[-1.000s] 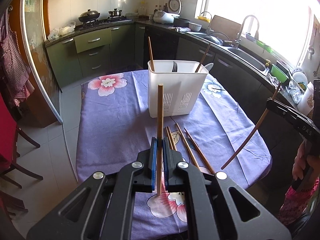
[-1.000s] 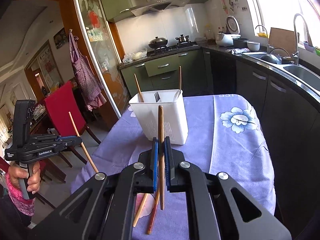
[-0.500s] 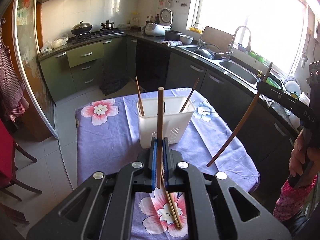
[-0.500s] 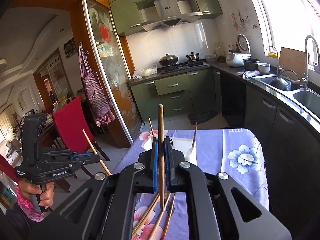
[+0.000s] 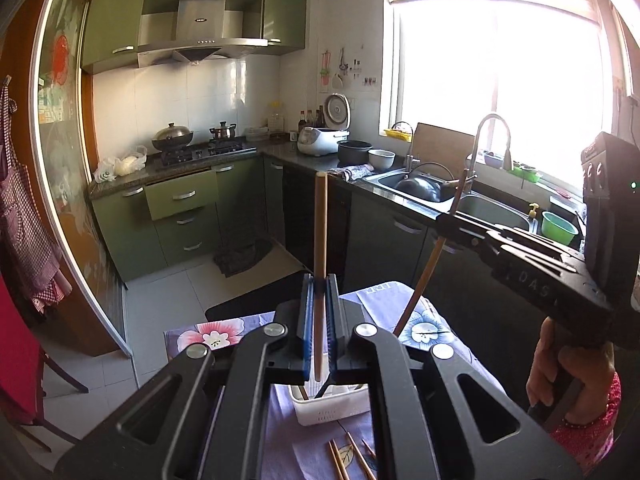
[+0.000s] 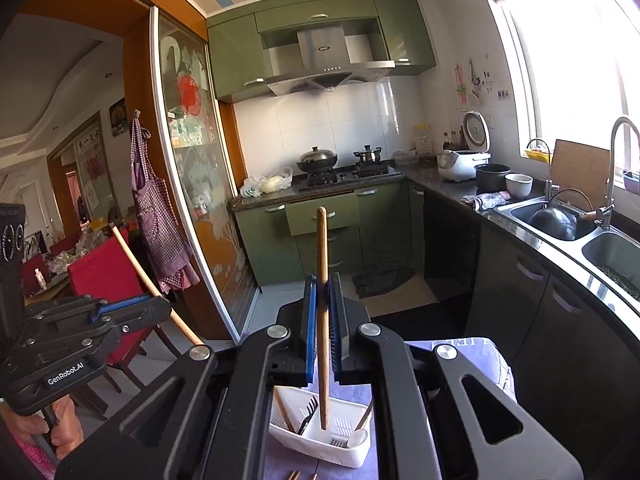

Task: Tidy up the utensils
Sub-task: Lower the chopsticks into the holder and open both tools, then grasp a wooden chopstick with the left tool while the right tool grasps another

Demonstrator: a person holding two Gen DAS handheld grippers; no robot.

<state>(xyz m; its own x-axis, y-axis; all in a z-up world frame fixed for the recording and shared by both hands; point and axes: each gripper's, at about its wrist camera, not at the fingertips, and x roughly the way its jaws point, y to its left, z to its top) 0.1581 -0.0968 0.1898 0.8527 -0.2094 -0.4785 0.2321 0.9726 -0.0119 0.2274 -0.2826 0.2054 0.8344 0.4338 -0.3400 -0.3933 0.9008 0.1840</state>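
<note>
My left gripper (image 5: 319, 280) is shut on a wooden chopstick (image 5: 320, 232) held upright above the white utensil caddy (image 5: 332, 410). My right gripper (image 6: 322, 280) is shut on another wooden chopstick (image 6: 322, 248), its lower tip over the caddy (image 6: 352, 450). The caddy holds a black fork (image 6: 307, 410), a spoon (image 6: 356, 437) and chopsticks. Each gripper shows in the other's view: the right gripper (image 5: 450, 222) with its chopstick, the left gripper (image 6: 160, 307) with its chopstick. Several loose chopsticks (image 5: 348, 458) lie on the purple floral tablecloth (image 5: 448, 320) in front of the caddy.
Green kitchen cabinets (image 5: 180, 216), a stove with pots (image 5: 192, 140) and a sink with tap (image 5: 472, 184) lie beyond the table. A red chair (image 6: 108, 276) stands to the left. A glass sliding door (image 6: 196, 208) borders the kitchen.
Both grippers have risen and tilted up with their chopsticks. The caddy, earlier ahead of them, now lies low beneath the jaws.
</note>
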